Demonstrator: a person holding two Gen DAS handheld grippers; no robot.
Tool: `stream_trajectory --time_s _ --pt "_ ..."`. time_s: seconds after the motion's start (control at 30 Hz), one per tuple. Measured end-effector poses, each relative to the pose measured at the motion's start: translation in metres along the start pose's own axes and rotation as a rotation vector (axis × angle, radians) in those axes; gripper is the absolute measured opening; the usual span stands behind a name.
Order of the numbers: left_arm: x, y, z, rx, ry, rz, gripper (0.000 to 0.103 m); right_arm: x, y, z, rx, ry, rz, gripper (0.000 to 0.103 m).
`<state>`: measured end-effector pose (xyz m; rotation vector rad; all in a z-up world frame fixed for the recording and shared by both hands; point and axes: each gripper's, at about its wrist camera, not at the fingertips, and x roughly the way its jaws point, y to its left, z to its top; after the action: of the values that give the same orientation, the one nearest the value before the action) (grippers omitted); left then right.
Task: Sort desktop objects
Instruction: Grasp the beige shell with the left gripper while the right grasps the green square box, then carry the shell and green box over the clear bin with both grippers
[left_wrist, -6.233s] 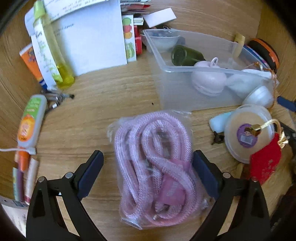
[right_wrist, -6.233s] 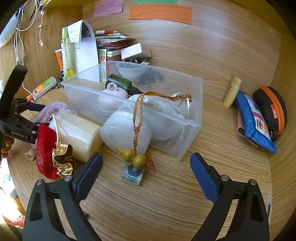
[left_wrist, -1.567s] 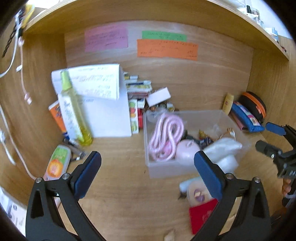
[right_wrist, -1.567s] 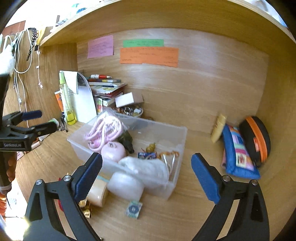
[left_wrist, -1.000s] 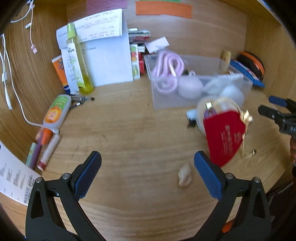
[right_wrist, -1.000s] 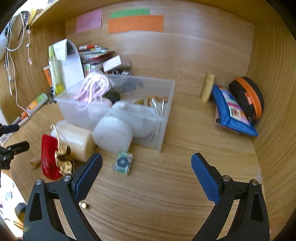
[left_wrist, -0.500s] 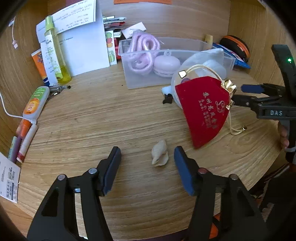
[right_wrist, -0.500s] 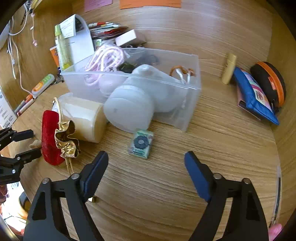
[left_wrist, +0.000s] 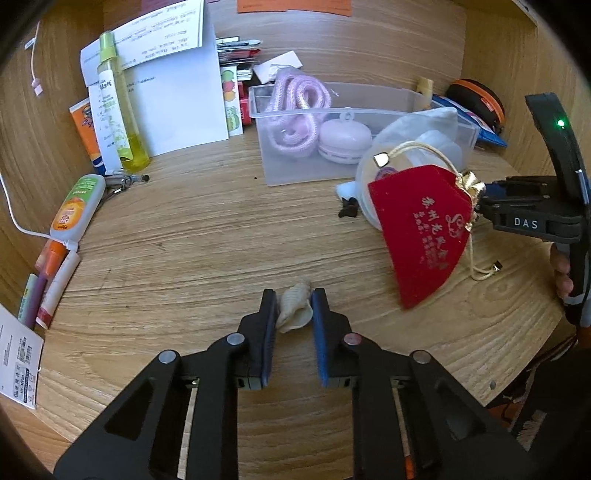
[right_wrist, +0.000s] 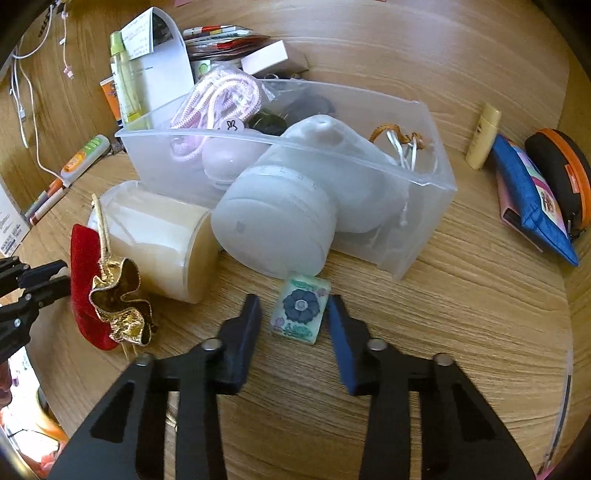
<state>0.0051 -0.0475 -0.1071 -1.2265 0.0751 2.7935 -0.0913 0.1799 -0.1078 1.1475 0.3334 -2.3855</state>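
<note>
Desktop objects are being sorted on a wooden desk (left_wrist: 192, 236), and two small ones are being taken at once. A pale seashell (left_wrist: 293, 308) is being clamped between the closing jaws of the left gripper (left_wrist: 294, 310), near the desk's front edge, with both pads pressed against it. A small flower-printed block (right_wrist: 300, 311) is being straddled by the right gripper (right_wrist: 293, 319), just in front of the clear plastic bin (right_wrist: 424, 206); its jaws are closing, yet narrow gaps are showing on both sides, so no grip is being made so far. The shell's tapering, ridged form is likely to be squeezed forward out of the pads if it is being held only at its broad end. The block is sitting slightly askew to the jaws, so it could be twisted or pushed away rather than caught squarely. The bin is being kept mid-desk, and a bagged pink rope (left_wrist: 295, 110), a round pink case (left_wrist: 345, 138), a white pouch (right_wrist: 332, 158) and a braided cord with wire loops (right_wrist: 397, 138) are being stored in it. A red pouch (left_wrist: 421, 229) is leaning on a round tub (right_wrist: 155, 236) outside the bin.
</note>
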Motion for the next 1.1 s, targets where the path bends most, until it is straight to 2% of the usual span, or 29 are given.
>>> stream_trajectory --time_s 0.03,0.33,0.53,0.7,1.1 --pt "0.000 0.001 0.000 -0.004 -0.002 0.004 0.018 0.000 0.000 0.000 -0.003 -0.001 0.003 0.022" --pt "-0.003 0.009 0.007 -0.082 -0.039 0.003 0.018 -0.014 -0.009 -0.007 0.027 -0.043 0.038 0.022" --pt "-0.014 0.017 0.018 -0.127 -0.100 0.006 0.018 -0.033 -0.017 -0.010 0.055 -0.088 0.049 0.022" --pt "-0.024 0.020 0.033 -0.131 -0.146 0.006 0.018 -0.048 -0.028 -0.003 0.079 -0.138 0.056 0.022" --pt "-0.025 0.019 0.071 -0.117 -0.197 0.017 0.018 -0.065 -0.042 0.021 0.099 -0.217 0.099 0.022"
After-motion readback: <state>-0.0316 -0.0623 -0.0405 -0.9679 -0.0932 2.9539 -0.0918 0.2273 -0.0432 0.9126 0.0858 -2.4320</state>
